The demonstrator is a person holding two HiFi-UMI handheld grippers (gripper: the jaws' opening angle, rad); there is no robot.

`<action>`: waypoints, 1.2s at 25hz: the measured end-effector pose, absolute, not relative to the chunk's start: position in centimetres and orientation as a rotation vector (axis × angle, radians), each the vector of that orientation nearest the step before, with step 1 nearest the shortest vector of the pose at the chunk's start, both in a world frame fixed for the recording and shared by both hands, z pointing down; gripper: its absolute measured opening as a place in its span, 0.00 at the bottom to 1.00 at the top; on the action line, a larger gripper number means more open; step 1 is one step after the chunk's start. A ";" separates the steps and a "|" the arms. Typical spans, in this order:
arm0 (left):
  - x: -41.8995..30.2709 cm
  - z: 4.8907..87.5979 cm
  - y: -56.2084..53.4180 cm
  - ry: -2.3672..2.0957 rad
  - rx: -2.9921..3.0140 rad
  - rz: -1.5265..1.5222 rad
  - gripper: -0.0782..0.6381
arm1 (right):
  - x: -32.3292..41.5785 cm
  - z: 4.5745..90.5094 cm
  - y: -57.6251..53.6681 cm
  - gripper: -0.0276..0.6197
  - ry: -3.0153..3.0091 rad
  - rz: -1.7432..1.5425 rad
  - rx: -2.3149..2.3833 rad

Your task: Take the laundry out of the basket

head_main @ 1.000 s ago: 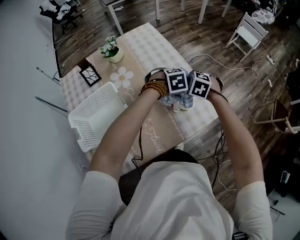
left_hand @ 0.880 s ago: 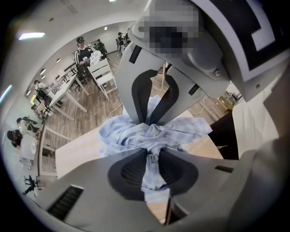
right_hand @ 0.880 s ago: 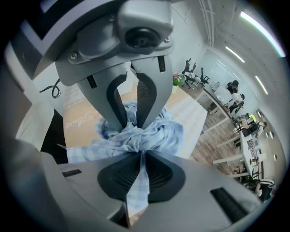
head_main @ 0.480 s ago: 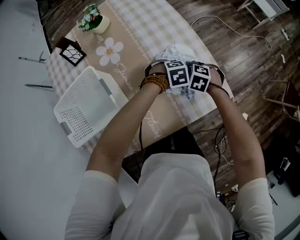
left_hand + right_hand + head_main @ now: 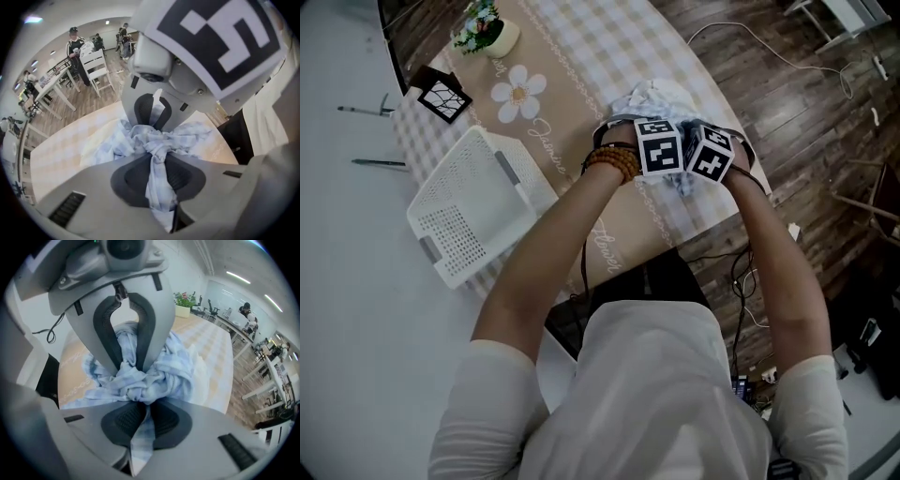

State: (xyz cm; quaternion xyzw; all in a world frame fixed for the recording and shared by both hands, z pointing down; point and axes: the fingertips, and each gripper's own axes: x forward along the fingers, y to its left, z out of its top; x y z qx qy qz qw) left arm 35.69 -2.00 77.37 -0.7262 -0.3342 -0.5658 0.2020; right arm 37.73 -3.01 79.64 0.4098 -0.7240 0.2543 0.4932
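Note:
A pale blue checked cloth (image 5: 652, 97) lies bunched on the table near its right edge. Both grippers meet over it, side by side, their marker cubes touching. In the left gripper view, the left gripper (image 5: 157, 140) pinches a twisted fold of the cloth (image 5: 190, 136) between its pads, and its jaws are opening slightly. My right gripper (image 5: 139, 386) is shut on another fold of the same cloth (image 5: 174, 367), with a strip hanging down through the jaws. The white perforated basket (image 5: 473, 211) stands tipped at the table's left, well apart from both grippers; nothing shows inside it.
The table (image 5: 581, 56) has a checked cover and a beige runner with a daisy print. A potted flower (image 5: 483, 33) and a small dark frame (image 5: 439, 94) stand at the far end. Wooden floor with a cable (image 5: 769, 42) lies to the right.
Both grippers have stayed together on the cloth and drifted slightly right. More of the cloth now shows on the table beyond them. The basket has not moved.

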 end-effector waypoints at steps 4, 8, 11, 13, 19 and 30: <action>35.7 75.2 -2.6 -0.841 -2.179 -1.542 0.30 | 38.5 77.4 -2.5 0.19 -1.765 0.661 1.114; 35.5 72.4 -3.7 -0.741 -2.273 -1.511 0.34 | 39.1 74.6 -1.4 0.23 -1.755 0.669 1.191; 35.3 69.6 -4.2 -0.673 -2.379 -1.465 0.34 | 39.7 72.1 -0.9 0.23 -1.755 0.656 1.260; 34.8 67.7 -4.2 -0.626 -2.464 -1.422 0.34 | 39.6 70.2 -0.6 0.23 -1.777 0.649 1.327; 33.4 61.5 -4.6 -0.433 -2.793 -1.190 0.34 | 38.2 63.8 -0.9 0.23 -1.907 0.612 1.571; 26.1 46.5 -3.1 -0.080 -3.177 -0.354 0.30 | 30.9 47.9 -1.3 0.20 -2.238 0.408 1.985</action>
